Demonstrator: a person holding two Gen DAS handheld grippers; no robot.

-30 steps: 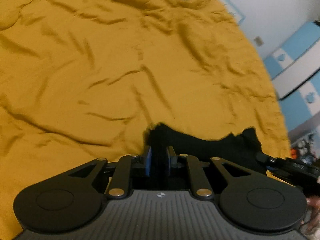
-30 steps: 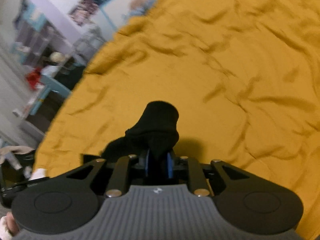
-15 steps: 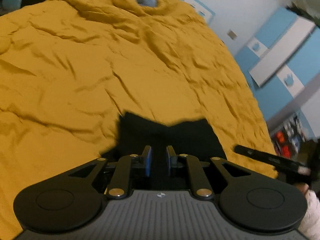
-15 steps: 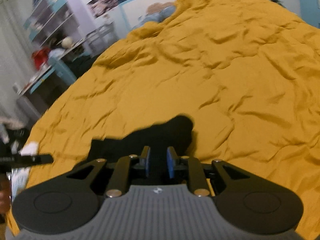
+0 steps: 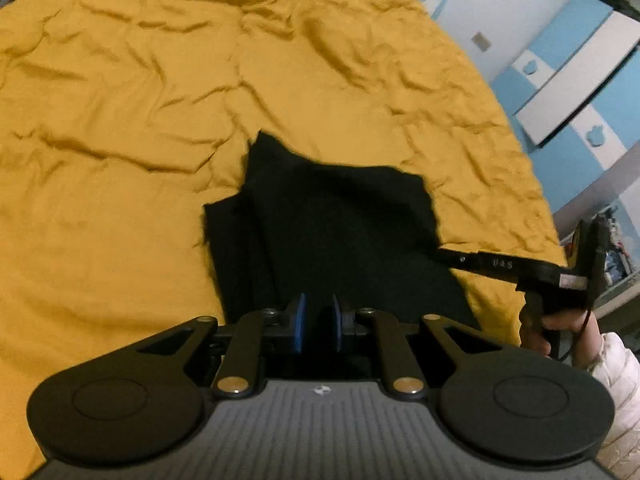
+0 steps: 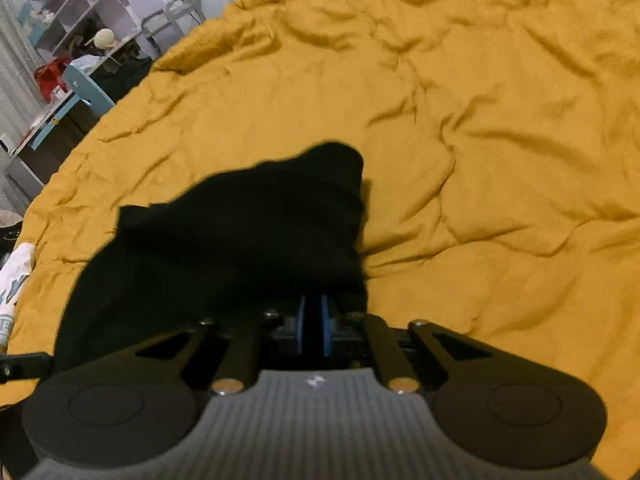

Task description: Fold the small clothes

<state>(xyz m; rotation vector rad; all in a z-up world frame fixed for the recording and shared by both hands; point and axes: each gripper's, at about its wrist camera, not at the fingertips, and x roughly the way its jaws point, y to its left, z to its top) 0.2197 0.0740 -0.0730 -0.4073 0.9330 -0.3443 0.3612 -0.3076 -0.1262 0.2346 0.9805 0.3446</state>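
A second ago the small black fabric garment [image 5: 340, 236] sat bunched between my grippers; now it lies spread much wider and flatter over the wrinkled mustard-yellow bedcover [image 5: 120, 120]. My right gripper [image 6: 314, 320] has rolled, its jaws opening with the cloth's edge still between them.

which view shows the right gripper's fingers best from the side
The left wrist view: the right gripper reaches in from the right to the black garment. The right wrist view shows only its blue pads, opening, fabric between them.
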